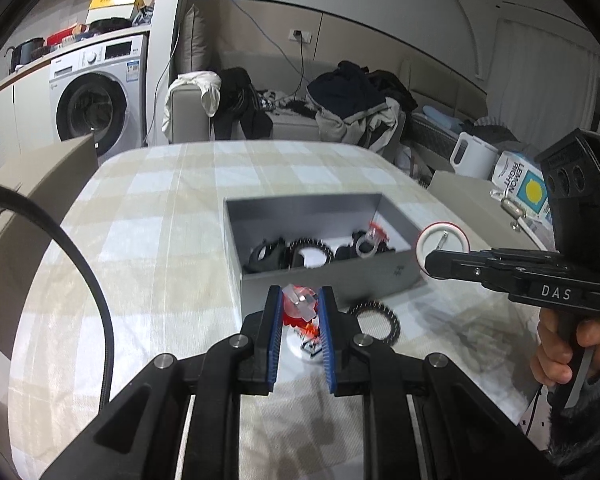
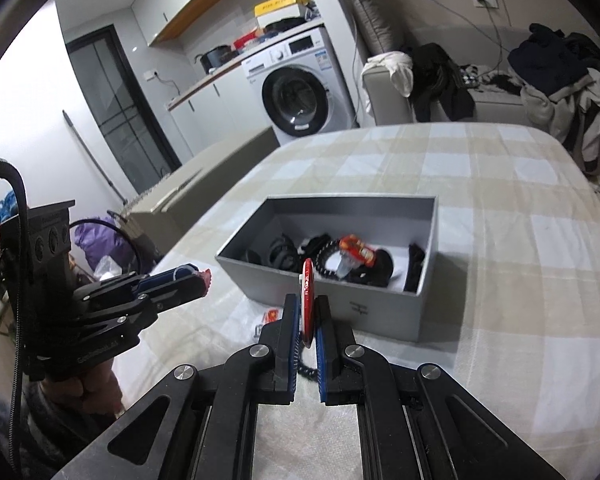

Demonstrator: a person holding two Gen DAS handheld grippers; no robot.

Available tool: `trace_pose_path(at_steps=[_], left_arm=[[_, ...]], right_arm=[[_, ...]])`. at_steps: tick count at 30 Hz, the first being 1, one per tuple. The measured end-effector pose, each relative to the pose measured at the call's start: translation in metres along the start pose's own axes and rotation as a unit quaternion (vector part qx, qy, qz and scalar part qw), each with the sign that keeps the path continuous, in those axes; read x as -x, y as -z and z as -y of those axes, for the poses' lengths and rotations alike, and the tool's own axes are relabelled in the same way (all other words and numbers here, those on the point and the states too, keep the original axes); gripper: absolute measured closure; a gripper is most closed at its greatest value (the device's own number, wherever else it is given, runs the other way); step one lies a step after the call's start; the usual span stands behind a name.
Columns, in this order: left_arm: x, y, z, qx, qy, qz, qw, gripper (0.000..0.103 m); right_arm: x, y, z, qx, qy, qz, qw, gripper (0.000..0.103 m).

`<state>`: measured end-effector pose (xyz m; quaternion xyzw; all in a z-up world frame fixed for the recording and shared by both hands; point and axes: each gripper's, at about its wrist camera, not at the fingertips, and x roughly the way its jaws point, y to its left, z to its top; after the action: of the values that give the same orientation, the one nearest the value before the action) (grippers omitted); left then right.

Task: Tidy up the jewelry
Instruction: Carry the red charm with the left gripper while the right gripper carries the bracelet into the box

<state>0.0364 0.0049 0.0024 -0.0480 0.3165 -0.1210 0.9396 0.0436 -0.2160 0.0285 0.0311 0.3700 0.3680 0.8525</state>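
Grey box (image 1: pixel 324 276) mid-frame already holds dark bracelets; left gripper (image 1: pixel 300 304) clamped on a red-and-clear ring (image 1: pixel 298 300), right gripper (image 2: pixel 307 312) clamped on a red-rimmed disc (image 2: pixel 308 284), both presumably poised for dropping in.

Both wrist views look forward-down, close; share grey box (image 1: pixel 324 276) on table (image 2: pixel 500 208).

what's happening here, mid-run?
A person is sorting jewelry into a grey box on a checked tablecloth. The left gripper is shut on a red and clear plastic ring; the right gripper pinches a round red badge. Black bracelets already lie in the box; one remains on the cloth.
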Motion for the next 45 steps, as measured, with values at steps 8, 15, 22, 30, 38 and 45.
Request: trace_pose_path(at_steps=[8,15,22,30,38,45], left_arm=[[-0.002,-0.019,0.002,-0.01,0.002,0.022,0.9997,0.091],[-0.009,-0.03,0.005,-0.017,0.003,0.033,0.9993,0.091],[-0.016,-0.038,0.006,-0.018,0.004,0.035,0.9992,0.091],[-0.03,-0.045,0.007,-0.017,0.009,0.03,0.9994,0.091],[-0.053,-0.046,0.004,-0.016,0.007,0.007,0.9998,0.091],[-0.064,-0.042,0.007,-0.021,0.007,-0.008,0.9997,0.091]], right_arm=[[0.014,-0.012,0.012,-0.018,0.009,0.023,1.0,0.097],[0.014,-0.026,0.021,-0.025,0.015,0.029,0.999,0.097],[0.005,-0.033,0.025,-0.025,0.013,0.025,0.999,0.096],[-0.013,-0.04,0.03,-0.029,0.002,0.016,0.999,0.097],[-0.035,-0.043,0.034,-0.035,0.013,0.001,0.999,0.097],[-0.049,-0.042,0.039,-0.033,0.042,-0.014,0.999,0.097]])
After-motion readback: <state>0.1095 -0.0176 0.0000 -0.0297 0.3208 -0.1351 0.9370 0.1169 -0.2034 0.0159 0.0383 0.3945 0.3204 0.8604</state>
